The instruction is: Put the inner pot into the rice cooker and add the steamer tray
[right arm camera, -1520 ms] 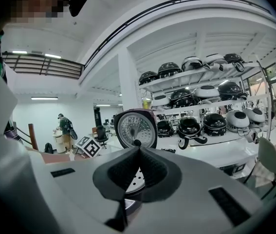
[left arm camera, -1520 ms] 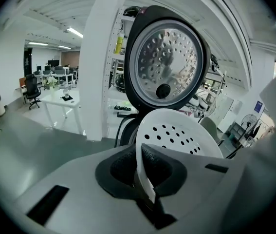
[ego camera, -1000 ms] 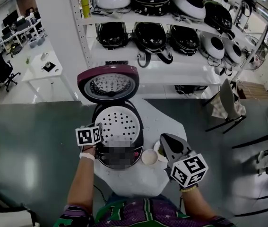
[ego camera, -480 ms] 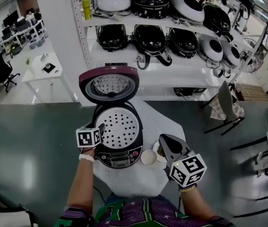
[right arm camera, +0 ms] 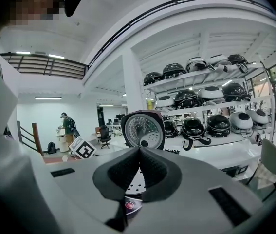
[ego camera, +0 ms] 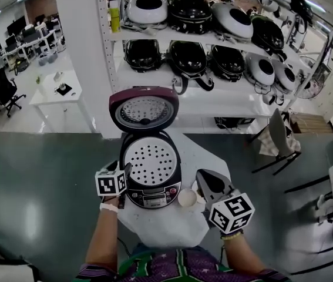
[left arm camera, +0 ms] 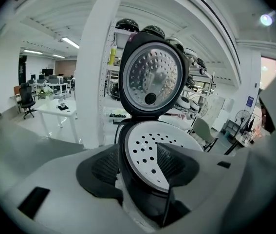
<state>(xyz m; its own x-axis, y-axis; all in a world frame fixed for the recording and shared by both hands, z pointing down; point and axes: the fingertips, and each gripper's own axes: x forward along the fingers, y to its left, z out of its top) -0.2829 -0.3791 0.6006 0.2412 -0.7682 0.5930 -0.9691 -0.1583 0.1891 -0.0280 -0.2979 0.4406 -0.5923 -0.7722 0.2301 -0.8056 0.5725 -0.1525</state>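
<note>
White steamer tray (ego camera: pixel 150 160) in open rice cooker (ego camera: pixel 152 194), left hand-held gripper (left arm camera: pixel 138 152) just opened, jaws apart astride tray rim, right hand-held gripper (right arm camera: pixel 138 152) closed, empty

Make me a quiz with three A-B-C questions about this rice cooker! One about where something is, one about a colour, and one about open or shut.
1. Where is the white steamer tray?
A) in a sink B) inside the rice cooker C) in a drawer
2. What colour is the lid's outer edge?
A) green B) yellow C) dark red
3. The lid is:
A) open B) shut C) missing
Answers: 1 B, the holed tray sits in the cooker's mouth; 2 C, the head view shows a dark red rim; 3 A, it stands up behind the tray.
</note>
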